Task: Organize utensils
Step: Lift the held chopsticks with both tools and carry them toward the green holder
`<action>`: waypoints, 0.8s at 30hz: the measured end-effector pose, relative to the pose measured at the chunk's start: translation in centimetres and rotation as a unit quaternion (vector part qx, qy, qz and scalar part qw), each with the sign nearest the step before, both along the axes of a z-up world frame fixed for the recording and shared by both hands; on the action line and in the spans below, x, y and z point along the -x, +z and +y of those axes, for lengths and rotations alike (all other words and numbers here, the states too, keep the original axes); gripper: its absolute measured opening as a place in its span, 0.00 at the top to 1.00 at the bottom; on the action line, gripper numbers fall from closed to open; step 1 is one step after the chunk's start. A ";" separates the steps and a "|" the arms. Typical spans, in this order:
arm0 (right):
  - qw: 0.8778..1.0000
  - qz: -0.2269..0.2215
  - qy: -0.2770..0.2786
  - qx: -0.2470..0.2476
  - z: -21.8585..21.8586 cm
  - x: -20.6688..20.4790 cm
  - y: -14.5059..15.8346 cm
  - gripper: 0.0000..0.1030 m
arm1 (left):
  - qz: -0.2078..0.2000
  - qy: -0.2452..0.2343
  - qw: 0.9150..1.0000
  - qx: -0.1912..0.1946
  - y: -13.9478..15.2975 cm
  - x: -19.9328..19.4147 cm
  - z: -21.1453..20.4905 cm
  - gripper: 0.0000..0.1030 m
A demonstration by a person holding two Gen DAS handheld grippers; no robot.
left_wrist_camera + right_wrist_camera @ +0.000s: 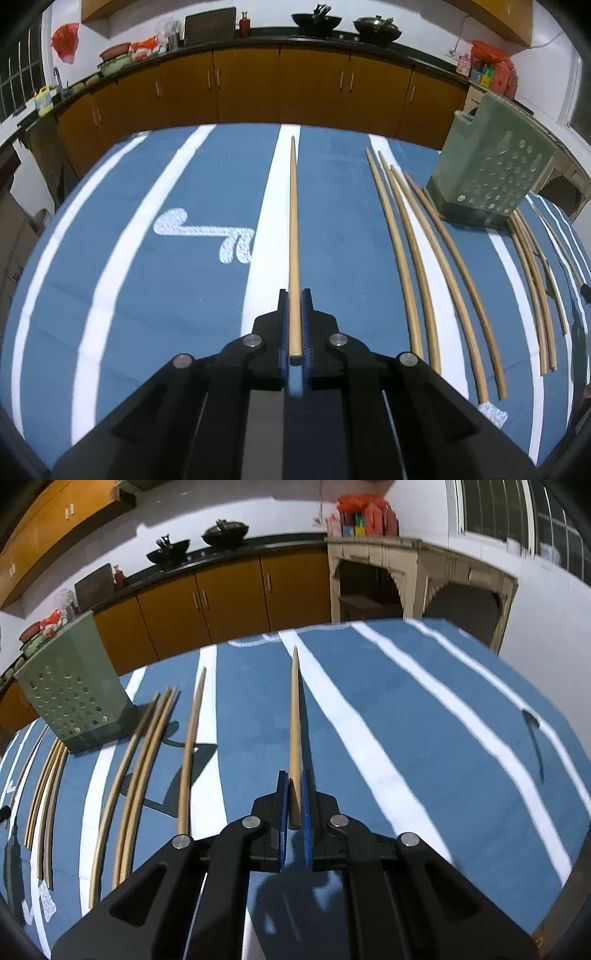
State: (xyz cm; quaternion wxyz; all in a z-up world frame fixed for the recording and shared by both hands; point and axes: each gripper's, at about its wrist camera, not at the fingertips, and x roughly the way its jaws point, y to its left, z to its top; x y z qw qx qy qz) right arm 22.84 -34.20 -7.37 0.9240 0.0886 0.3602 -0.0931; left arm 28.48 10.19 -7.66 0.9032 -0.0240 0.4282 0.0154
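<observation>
Chopsticks are seen in both views: one chopstick [293, 236] is clamped between the blue pads of the left gripper [294, 325], its thick end inside the jaws and its thin tip directed to the far edge of the table [129, 280]. A second chopstick [295, 731] is clamped in the same manner by the right gripper [294, 801], also pointing to the far edge. Loose chopsticks [417, 258] are laid side by side on the blue cloth with white stripes, near the green perforated holder [491, 177]. This holder is placed upright near the far edge, and more chopsticks [535, 288] are laid on its other side. Kitchen cabinets [251, 85] are seen behind the table.
</observation>
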 end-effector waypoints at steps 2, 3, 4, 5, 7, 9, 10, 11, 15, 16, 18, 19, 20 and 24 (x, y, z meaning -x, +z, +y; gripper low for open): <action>1.000 -0.016 0.003 0.015 0.2 0.4 0.8 0.93 | -0.015 -0.004 1.000 -0.007 1.0 0.5 -0.1 0.93; 1.000 -0.021 0.004 0.020 0.3 0.5 1.1 0.93 | -0.022 -0.005 1.000 -0.010 1.4 0.7 -0.1 0.93; 0.999 -0.030 0.007 0.026 0.4 0.7 1.6 0.93 | -0.035 -0.009 0.999 -0.016 2.2 1.1 -0.2 0.93; 0.999 -0.038 0.008 0.032 0.4 0.9 2.0 0.93 | -0.048 -0.011 0.999 -0.023 2.9 1.4 -0.3 0.93; 0.998 -0.054 0.009 0.042 0.6 1.2 2.8 0.93 | -0.071 -0.015 0.997 -0.031 4.2 2.0 -0.4 0.93; 0.997 -0.067 0.009 0.049 0.6 1.4 3.4 0.93 | -0.094 -0.017 0.995 -0.033 5.5 2.6 -0.4 0.93; 0.996 -0.074 0.008 0.051 0.6 1.6 3.8 0.93 | -0.108 -0.016 0.993 -0.033 6.3 2.9 -0.3 0.93; 0.995 -0.082 0.007 0.054 0.6 1.7 4.1 0.93 | -0.118 -0.015 0.992 -0.033 6.9 3.2 -0.3 0.93; 0.992 -0.109 0.006 0.064 0.7 2.3 5.3 0.93 | -0.163 -0.011 0.986 -0.024 9.5 4.2 0.0 0.93; 0.991 -0.116 0.005 0.066 0.7 2.4 5.6 0.93 | -0.171 -0.010 0.985 -0.021 10.0 4.3 0.1 0.93; 0.989 -0.131 0.006 0.071 0.8 2.7 6.3 0.93 | -0.189 -0.006 0.982 -0.017 11.1 4.6 0.2 0.93; 0.988 -0.139 0.005 0.072 0.9 2.9 6.7 0.93 | -0.195 -0.004 0.981 -0.016 11.4 4.8 0.3 0.93; 0.987 -0.146 0.005 0.072 0.9 3.0 7.1 0.93 | -0.203 -0.003 0.979 -0.015 11.9 4.9 0.3 0.93; 0.983 -0.167 0.005 0.072 0.9 3.1 8.2 0.93 | -0.223 -0.005 0.975 -0.011 13.3 5.3 0.1 0.93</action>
